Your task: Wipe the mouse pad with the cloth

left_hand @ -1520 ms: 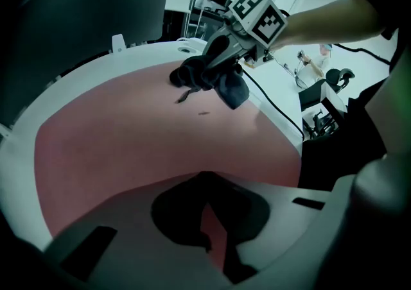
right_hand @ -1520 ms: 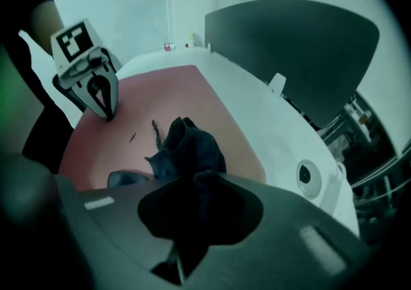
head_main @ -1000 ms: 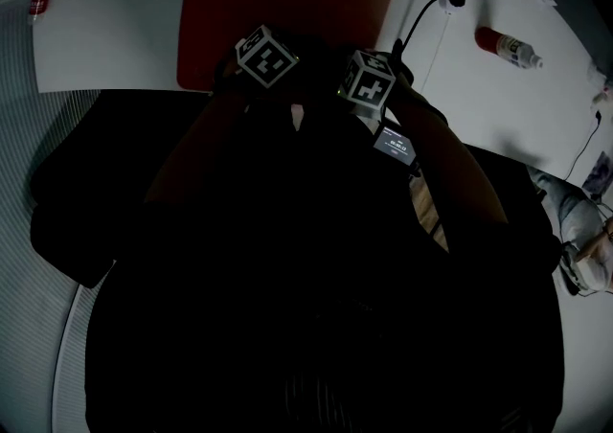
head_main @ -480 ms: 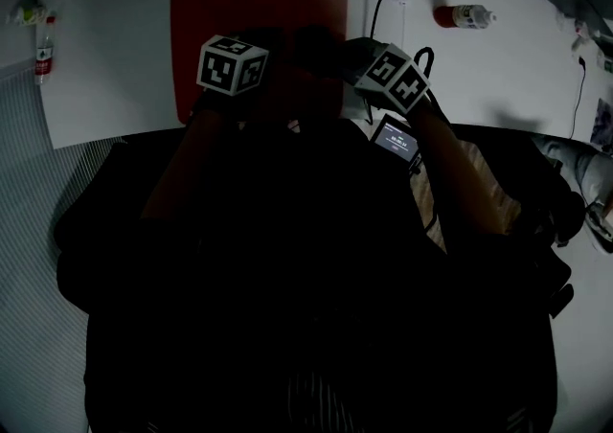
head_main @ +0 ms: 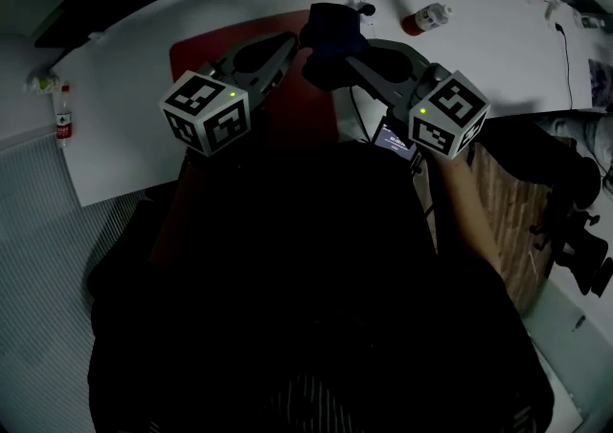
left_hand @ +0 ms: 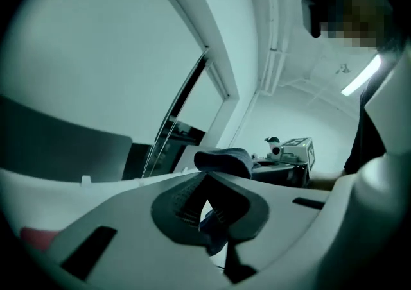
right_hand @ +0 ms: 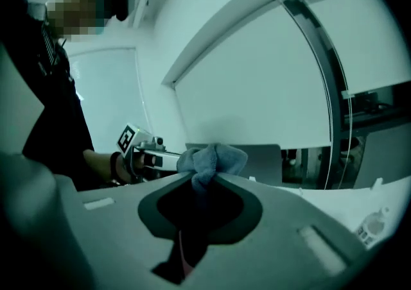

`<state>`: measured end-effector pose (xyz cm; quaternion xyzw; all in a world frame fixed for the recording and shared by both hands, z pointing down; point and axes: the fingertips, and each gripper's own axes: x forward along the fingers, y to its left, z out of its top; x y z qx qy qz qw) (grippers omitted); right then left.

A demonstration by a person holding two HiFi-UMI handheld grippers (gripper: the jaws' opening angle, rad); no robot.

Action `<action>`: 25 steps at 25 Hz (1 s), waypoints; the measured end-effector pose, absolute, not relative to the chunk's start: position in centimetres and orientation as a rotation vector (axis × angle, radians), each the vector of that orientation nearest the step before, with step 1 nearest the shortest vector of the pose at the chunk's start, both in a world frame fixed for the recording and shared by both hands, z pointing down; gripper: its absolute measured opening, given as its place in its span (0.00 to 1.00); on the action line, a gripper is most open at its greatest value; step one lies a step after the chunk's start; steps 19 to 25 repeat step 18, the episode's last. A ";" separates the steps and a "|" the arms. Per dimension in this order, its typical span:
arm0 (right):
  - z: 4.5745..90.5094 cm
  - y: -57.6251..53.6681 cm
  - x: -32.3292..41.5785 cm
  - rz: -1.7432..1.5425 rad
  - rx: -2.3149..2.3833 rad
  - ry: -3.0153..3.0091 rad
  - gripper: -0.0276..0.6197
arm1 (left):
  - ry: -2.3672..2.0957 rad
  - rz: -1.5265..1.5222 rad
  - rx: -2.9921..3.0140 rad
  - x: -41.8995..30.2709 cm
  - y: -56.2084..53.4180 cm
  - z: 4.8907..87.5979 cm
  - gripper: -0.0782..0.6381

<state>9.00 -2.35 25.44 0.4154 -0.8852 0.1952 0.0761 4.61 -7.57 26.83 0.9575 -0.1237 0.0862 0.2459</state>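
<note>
Step in hand, as judged: bring cloth (head_main: 330,34) down onto red mouse pad (head_main: 215,53) lying on white tabletop (head_main: 124,86); cloth bunched, held in air over pad's far side; left gripper (head_main: 285,46) and right gripper (head_main: 352,59) each with jaws clamped on it; lower both together, spread cloth flat, press evenly, stroke edge to edge; bottle (head_main: 426,17) label and small screen (head_main: 394,141) too small to read; no brand legible.
</note>
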 end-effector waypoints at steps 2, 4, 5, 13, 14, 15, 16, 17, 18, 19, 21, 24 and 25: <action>23.3 -2.4 9.4 0.549 1.290 -2.683 0.10 | -0.301 0.204 2.695 5.6 -7.3 24.2 0.12; 21.9 -2.5 9.7 0.507 1.311 -2.691 0.10 | -0.277 0.181 2.748 6.1 -7.1 22.3 0.12; 21.5 -2.6 9.8 0.492 1.313 -2.693 0.10 | -0.270 0.170 2.764 6.2 -7.1 21.6 0.12; 21.3 -2.9 10.4 0.465 1.309 -2.666 0.10 | -0.262 0.163 2.743 6.0 -7.5 22.6 0.12; 21.5 -2.9 10.3 0.472 1.308 -2.663 0.10 | -0.272 0.169 2.705 5.6 -7.9 23.6 0.12; 21.7 -3.0 10.1 0.477 1.306 -2.662 0.10 | -0.283 0.176 2.669 5.2 -8.2 24.5 0.12; 21.8 -3.0 9.9 0.479 1.304 -2.662 0.10 | -0.292 0.184 2.640 4.7 -8.5 25.3 0.12; 21.8 -3.0 9.7 0.479 1.302 -2.662 0.10 | -0.300 0.193 2.617 4.2 -8.7 26.0 0.12; 21.9 -3.1 9.5 0.479 1.299 -2.662 0.10 | -0.308 0.201 2.597 3.7 -8.9 26.7 0.12; 21.9 -3.1 9.5 0.479 1.299 -2.662 0.10 | -0.308 0.201 2.597 3.7 -8.9 26.7 0.12; 21.9 -3.1 9.5 0.479 1.299 -2.662 0.10 | -0.308 0.201 2.597 3.7 -8.9 26.7 0.12; 21.9 -3.1 9.5 0.479 1.299 -2.662 0.10 | -0.308 0.201 2.597 3.7 -8.9 26.7 0.12; 21.9 -3.1 9.5 0.479 1.299 -2.662 0.10 | -0.308 0.201 2.597 3.7 -8.9 26.7 0.12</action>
